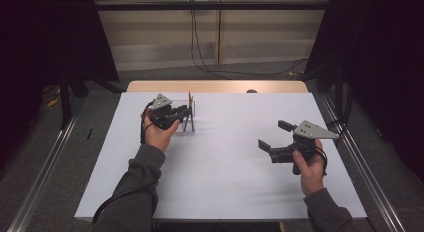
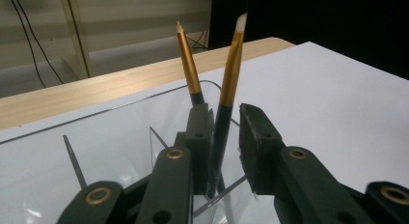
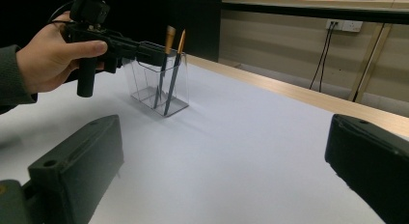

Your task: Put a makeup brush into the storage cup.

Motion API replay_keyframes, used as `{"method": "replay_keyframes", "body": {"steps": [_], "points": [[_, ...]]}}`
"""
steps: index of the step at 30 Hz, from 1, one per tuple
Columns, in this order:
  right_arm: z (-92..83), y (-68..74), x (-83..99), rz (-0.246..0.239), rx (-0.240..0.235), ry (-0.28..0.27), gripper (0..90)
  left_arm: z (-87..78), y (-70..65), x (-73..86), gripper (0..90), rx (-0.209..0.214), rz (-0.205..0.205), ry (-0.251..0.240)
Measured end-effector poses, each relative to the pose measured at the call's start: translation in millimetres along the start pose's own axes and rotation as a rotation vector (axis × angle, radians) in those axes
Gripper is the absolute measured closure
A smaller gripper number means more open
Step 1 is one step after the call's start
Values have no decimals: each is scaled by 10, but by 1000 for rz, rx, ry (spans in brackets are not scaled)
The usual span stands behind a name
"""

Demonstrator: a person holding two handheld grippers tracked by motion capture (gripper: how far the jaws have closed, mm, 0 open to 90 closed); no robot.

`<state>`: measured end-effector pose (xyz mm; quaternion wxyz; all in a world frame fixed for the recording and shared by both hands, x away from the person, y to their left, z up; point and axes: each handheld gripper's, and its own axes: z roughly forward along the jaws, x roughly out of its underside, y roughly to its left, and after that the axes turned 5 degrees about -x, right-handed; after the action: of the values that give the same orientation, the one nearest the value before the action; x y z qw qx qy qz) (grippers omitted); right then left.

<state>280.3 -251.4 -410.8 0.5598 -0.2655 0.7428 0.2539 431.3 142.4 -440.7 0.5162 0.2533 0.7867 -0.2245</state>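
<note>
A clear plastic holder (image 1: 192,110) (image 3: 144,86) stands on the far left of the white table top and has two gold-ferruled brushes standing in it. My left gripper (image 1: 186,112) (image 2: 225,117) reaches over the holder's rim. The white-tipped brush (image 2: 230,69) stands between its jaws and rests against one pad, with a gap to the other pad. The second brush (image 2: 188,64) leans just beyond the jaws. My right gripper (image 1: 274,135) (image 3: 224,156) is held over the right side of the table. Its jaws are wide open with nothing between them.
The white sheet (image 1: 225,167) covers the table, and a strip of bare wood (image 1: 215,86) shows along the far edge. A small dark object (image 1: 251,91) lies on that strip. Metal rails run along both sides of the table, and cables hang down the back wall.
</note>
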Motion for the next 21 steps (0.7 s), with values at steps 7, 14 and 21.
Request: {"method": "replay_keyframes", "body": {"steps": [7,14,21], "points": [[-7,-9,4,-1,3,-2,0,6,-7,-19,724,1,2,-5],[-9,-6,3,-2,3,-6,0,3,-22,-34,682,5,-6,-14],[-18,0,6,4,6,-5,0,-9,-18,-55,600,14,10,-28]]}}
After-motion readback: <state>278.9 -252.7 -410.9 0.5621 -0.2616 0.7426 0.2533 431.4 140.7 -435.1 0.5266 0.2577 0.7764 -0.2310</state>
